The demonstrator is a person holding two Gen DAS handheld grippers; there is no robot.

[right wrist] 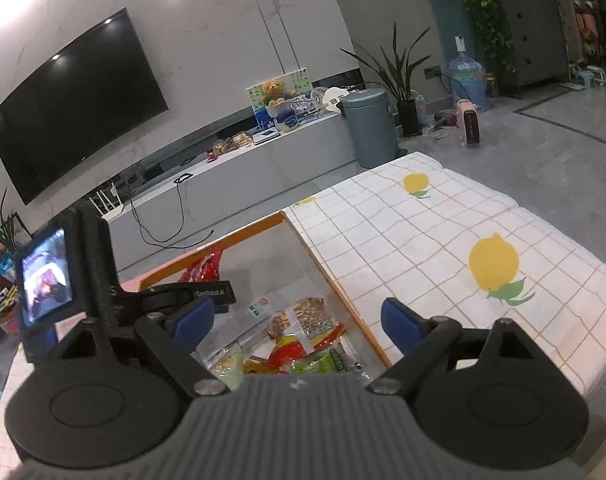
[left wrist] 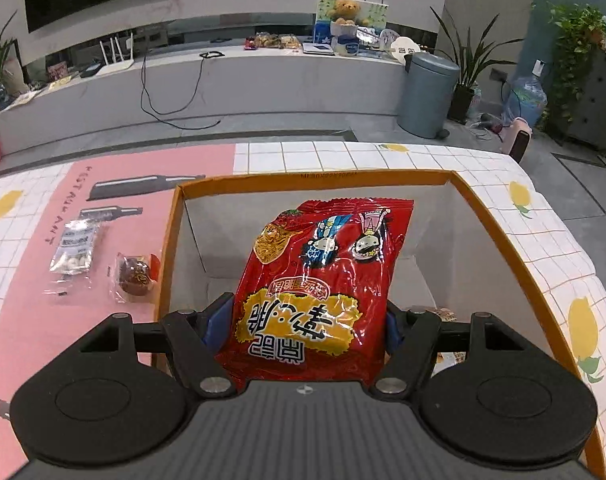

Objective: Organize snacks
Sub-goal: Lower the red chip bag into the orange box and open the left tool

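Left wrist view shows the left tool squeezing the red snack bag over the box on the counter, right tool open; next, let go inside, I think.

Both wrist views close above the orange-rimmed box, facing the TV wall

A curved television, a grey bin, a teddy bear and potted plants line the far wall.
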